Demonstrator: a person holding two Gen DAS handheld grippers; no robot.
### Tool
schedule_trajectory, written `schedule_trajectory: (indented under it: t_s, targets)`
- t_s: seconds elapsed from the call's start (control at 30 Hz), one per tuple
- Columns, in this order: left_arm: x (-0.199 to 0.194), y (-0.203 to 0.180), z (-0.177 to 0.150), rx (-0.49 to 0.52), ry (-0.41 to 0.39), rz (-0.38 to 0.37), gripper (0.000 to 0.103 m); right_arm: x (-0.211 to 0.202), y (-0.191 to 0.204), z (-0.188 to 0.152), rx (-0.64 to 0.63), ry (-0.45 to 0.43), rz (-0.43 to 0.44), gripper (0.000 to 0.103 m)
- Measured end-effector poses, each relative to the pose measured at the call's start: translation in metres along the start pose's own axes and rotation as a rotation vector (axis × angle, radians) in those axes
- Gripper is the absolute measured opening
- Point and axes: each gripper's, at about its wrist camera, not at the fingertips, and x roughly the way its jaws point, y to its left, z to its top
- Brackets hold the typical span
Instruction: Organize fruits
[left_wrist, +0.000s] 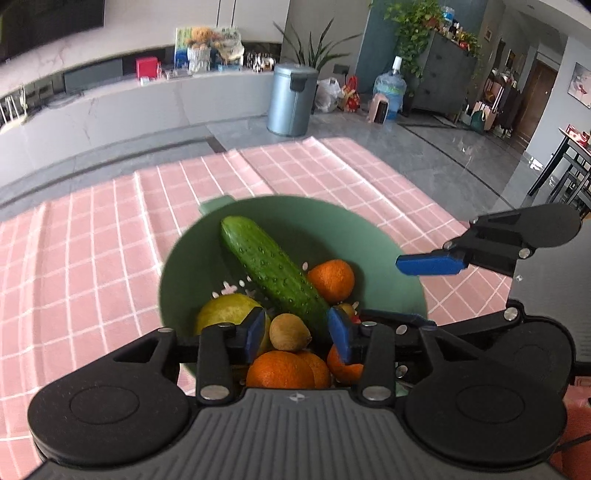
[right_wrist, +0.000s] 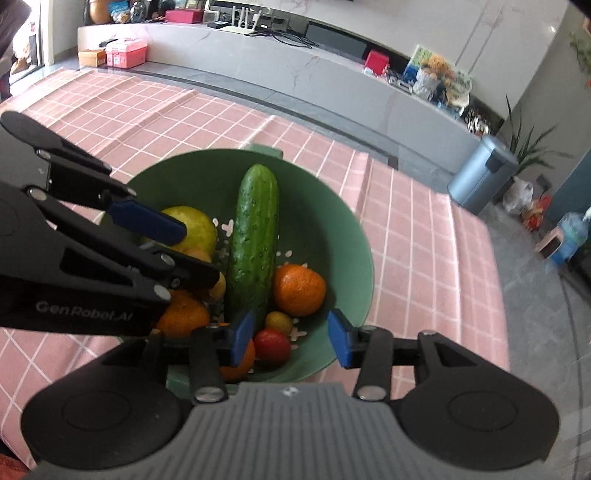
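Note:
A green colander bowl (left_wrist: 295, 218) (right_wrist: 332, 236) sits on a pink checked cloth (left_wrist: 92, 240). It holds a cucumber (left_wrist: 273, 269) (right_wrist: 255, 240), several oranges (left_wrist: 332, 280) (right_wrist: 299, 290), a yellow-green fruit (left_wrist: 229, 310) (right_wrist: 195, 225), a brown kiwi (left_wrist: 290, 332) and a small red tomato (right_wrist: 271, 345). My left gripper (left_wrist: 297, 334) is open and hovers over the near side of the bowl, with the kiwi between its fingers. My right gripper (right_wrist: 290, 338) is open above the bowl's near rim, over the tomato. It also shows in the left wrist view, at the right, with one blue finger (left_wrist: 430, 264) showing.
The cloth covers a low table. Beyond it is grey floor with a blue-grey trash bin (left_wrist: 291, 99) (right_wrist: 480, 181), a long white counter (left_wrist: 129, 107) with boxes and toys, plants, and a water jug (left_wrist: 389, 88).

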Motion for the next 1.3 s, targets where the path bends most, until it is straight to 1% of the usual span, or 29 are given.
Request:
schedule_trajectory:
  t_s: [0.1,0.17,0.23,0.3,0.37,0.4,0.5,0.53,0.57,0.6,0.67,0.73,0.8,0.87,0.93,1.03,1.1,1.13,1.2,1.3]
  targets:
    - [-0.022,-0.004,-0.001,0.025,-0.048,0.04,0.059,-0.016,0.005,0.003,-0.038,-0.028,-0.048,0.048]
    - [-0.039,-0.008,-0.004,0.052,-0.081,0.091,0.06,-0.031,0.008,0.005,-0.048,-0.055,-0.072,0.05]
    - [-0.056,-0.01,-0.007,0.076,-0.109,0.148,0.061,-0.049,0.01,0.005,-0.04,-0.091,-0.094,0.056]
    - [-0.074,-0.013,-0.013,0.092,-0.146,0.188,0.066,-0.071,0.013,0.005,-0.018,-0.139,-0.101,0.056]
    - [-0.092,-0.016,-0.019,0.092,-0.187,0.226,0.07,-0.093,0.016,0.002,0.019,-0.186,-0.108,0.059]
    - [-0.102,-0.016,-0.023,0.083,-0.205,0.244,0.072,-0.103,0.018,0.0,0.04,-0.209,-0.109,0.061]
    - [-0.127,-0.019,-0.032,0.067,-0.239,0.265,0.077,-0.134,0.023,-0.007,0.12,-0.277,-0.097,0.068]
    - [-0.136,-0.02,-0.035,0.061,-0.253,0.272,0.077,-0.144,0.024,-0.01,0.149,-0.3,-0.09,0.07]
    - [-0.145,-0.022,-0.038,0.058,-0.269,0.284,0.079,-0.153,0.027,-0.013,0.175,-0.321,-0.084,0.07]
    - [-0.151,-0.024,-0.041,0.056,-0.284,0.302,0.084,-0.161,0.029,-0.017,0.197,-0.34,-0.08,0.073]
    - [-0.165,-0.027,-0.049,0.054,-0.315,0.341,0.088,-0.177,0.035,-0.026,0.247,-0.384,-0.075,0.079]
    - [-0.176,-0.032,-0.057,0.041,-0.348,0.39,0.09,-0.19,0.044,-0.036,0.283,-0.423,-0.073,0.085]
    - [-0.186,-0.037,-0.065,0.03,-0.38,0.43,0.093,-0.2,0.054,-0.046,0.305,-0.451,-0.091,0.088]
    - [-0.193,-0.038,-0.074,0.012,-0.412,0.457,0.093,-0.206,0.066,-0.056,0.323,-0.467,-0.111,0.092]
    - [-0.196,-0.039,-0.083,-0.006,-0.437,0.476,0.093,-0.21,0.076,-0.067,0.341,-0.487,-0.118,0.092]
    - [-0.199,-0.036,-0.096,-0.039,-0.459,0.509,0.093,-0.213,0.092,-0.082,0.355,-0.491,-0.128,0.092]
    - [-0.201,-0.036,-0.103,-0.052,-0.463,0.537,0.093,-0.214,0.1,-0.091,0.376,-0.496,-0.129,0.093]
    - [-0.202,-0.037,-0.107,-0.049,-0.464,0.551,0.093,-0.214,0.104,-0.095,0.385,-0.498,-0.127,0.095]
    - [-0.203,-0.039,-0.115,-0.029,-0.455,0.577,0.093,-0.214,0.111,-0.102,0.392,-0.502,-0.124,0.096]
    - [-0.201,-0.04,-0.123,-0.034,-0.425,0.585,0.093,-0.208,0.122,-0.112,0.387,-0.498,-0.12,0.097]
